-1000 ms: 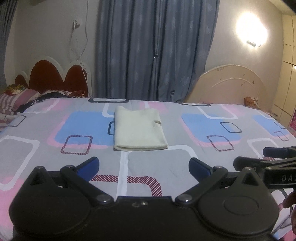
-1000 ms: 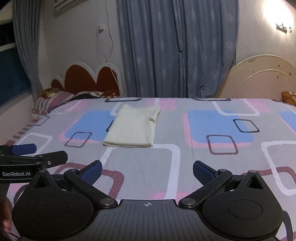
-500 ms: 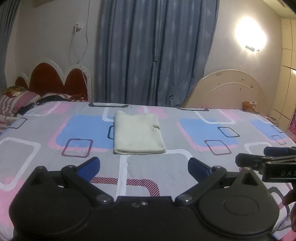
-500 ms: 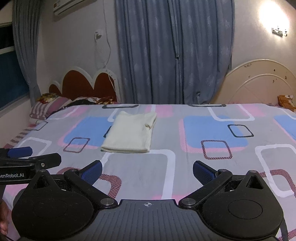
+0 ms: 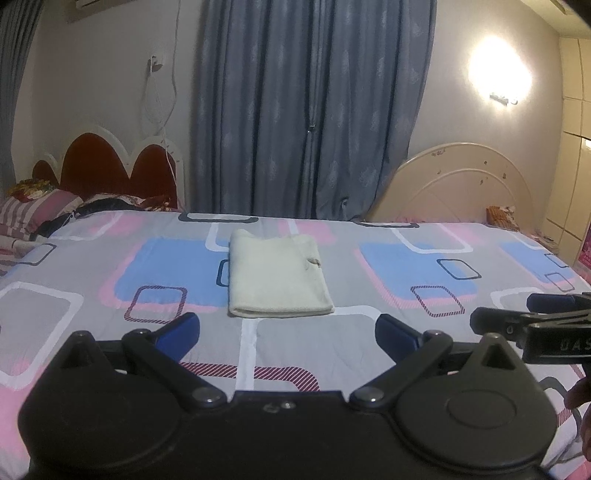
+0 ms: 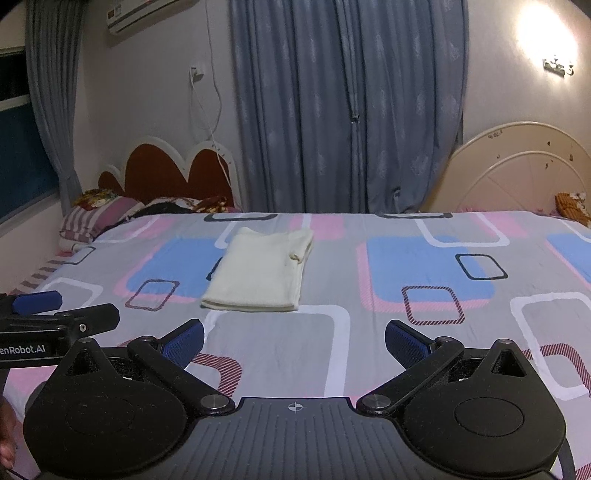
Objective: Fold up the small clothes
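Both grippers, left gripper and right gripper, hover with fingers spread wide and empty; the cream garment lies folded flat on the bedsheet, ahead of the fingertips and clear of them. If a further fold is judged necessary, each gripper should pinch one near corner and lift evenly so the layers stay aligned. Only the right view shows the air conditioner and the window.

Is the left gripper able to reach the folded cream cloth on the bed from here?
Probably yes. The left gripper is open and empty, the folded cloth lies straight ahead on the bedsheet, and nothing sits between them.
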`<state>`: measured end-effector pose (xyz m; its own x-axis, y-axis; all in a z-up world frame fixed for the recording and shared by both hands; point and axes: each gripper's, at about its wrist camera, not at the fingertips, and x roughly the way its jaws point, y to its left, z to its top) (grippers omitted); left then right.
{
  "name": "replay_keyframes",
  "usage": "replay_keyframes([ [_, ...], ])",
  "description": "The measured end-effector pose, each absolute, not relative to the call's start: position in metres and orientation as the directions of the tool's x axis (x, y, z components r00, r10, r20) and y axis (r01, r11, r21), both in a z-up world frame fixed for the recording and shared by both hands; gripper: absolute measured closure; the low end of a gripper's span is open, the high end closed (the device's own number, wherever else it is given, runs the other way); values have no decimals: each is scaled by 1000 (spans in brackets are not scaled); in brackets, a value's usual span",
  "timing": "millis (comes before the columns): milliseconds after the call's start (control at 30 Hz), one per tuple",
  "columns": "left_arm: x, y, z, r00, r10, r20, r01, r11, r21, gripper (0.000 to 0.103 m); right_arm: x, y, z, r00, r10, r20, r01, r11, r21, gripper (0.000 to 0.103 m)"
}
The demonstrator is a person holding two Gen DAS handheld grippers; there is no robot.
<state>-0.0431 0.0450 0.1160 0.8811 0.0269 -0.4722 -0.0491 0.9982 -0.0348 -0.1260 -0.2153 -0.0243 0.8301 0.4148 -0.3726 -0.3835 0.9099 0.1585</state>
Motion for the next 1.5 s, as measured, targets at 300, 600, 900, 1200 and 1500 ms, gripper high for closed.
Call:
replay_keyframes([
  [300,-41,41,118,884,29,-467,-46,999,-26,2,-120,-225,-24,831,415,-372,-382,910,162,0],
  [600,-40,39,118,885,29,-465,-44,999,-22,2,-118,-227,-25,830,418,-370,-386,908,161,0],
  [900,-39,39,119,885,27,-465,-40,999,-18,2,-117,-229,-25,829,419,-369,-387,908,161,0],
  [1200,-39,39,119,885,28,-464,-41,999,-18,2,-113,-233,-26,828,422,-368,-391,906,161,0],
  [1500,-37,40,119,887,27,-461,-39,999,-16,1,-108,-235,-27,827,425,-367,-395,905,159,0],
])
